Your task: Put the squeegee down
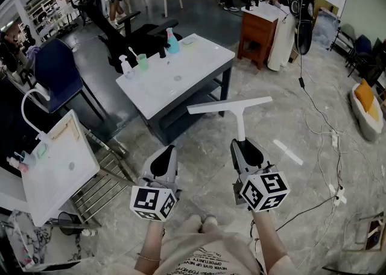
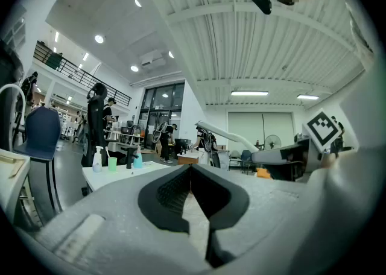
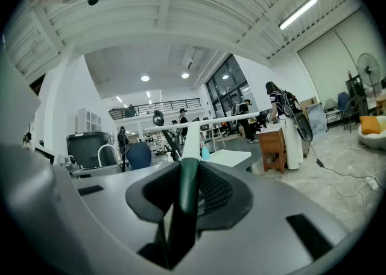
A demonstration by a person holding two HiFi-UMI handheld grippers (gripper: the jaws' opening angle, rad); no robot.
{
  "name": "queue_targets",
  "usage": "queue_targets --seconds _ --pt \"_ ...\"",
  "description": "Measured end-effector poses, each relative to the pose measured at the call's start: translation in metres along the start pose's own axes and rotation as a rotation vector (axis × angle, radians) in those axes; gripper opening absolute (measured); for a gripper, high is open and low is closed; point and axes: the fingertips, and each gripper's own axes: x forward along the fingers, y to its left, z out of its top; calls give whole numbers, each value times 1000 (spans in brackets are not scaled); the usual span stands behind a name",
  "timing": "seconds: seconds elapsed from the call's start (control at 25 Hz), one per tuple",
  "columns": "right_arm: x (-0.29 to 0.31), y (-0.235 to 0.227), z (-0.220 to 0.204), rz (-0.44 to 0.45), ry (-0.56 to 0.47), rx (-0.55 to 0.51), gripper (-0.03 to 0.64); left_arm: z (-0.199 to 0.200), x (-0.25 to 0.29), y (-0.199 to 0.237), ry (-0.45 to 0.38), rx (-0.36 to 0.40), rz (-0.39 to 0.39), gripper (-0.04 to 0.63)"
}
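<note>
My right gripper (image 1: 246, 145) is shut on the dark handle of a white squeegee (image 1: 231, 108), held level above the floor with its long blade crosswise in front of the white sink counter (image 1: 205, 63). In the right gripper view the squeegee (image 3: 192, 138) sticks out between the pads, its blade running left to right at the far end. My left gripper (image 1: 164, 160) is held beside it with nothing between its jaws, which are shut. The left gripper view shows its pads (image 2: 175, 192) meeting at the tip, and the squeegee blade (image 2: 226, 134) at the right.
On the white counter stand a spray bottle (image 1: 125, 66), a green cup (image 1: 142, 59) and a blue bottle (image 1: 172, 42). A second white basin (image 1: 51, 174) with a curved tap is at the left. A wooden cabinet (image 1: 259, 32) stands behind. Cables (image 1: 329, 141) lie on the floor at the right.
</note>
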Motion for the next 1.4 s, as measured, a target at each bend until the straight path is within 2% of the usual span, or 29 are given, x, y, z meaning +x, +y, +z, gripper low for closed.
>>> queue_targets --seconds 0.8,1.08,1.4 --pt "7 -27 1 33 -30 48 95 -10 23 -6 -4 -10 30 23" --pt "29 -53 2 35 -38 47 95 -13 65 -3 -6 -9 6 23" --pt "89 -92 1 8 -7 65 95 -25 137 18 16 -33 -18 23"
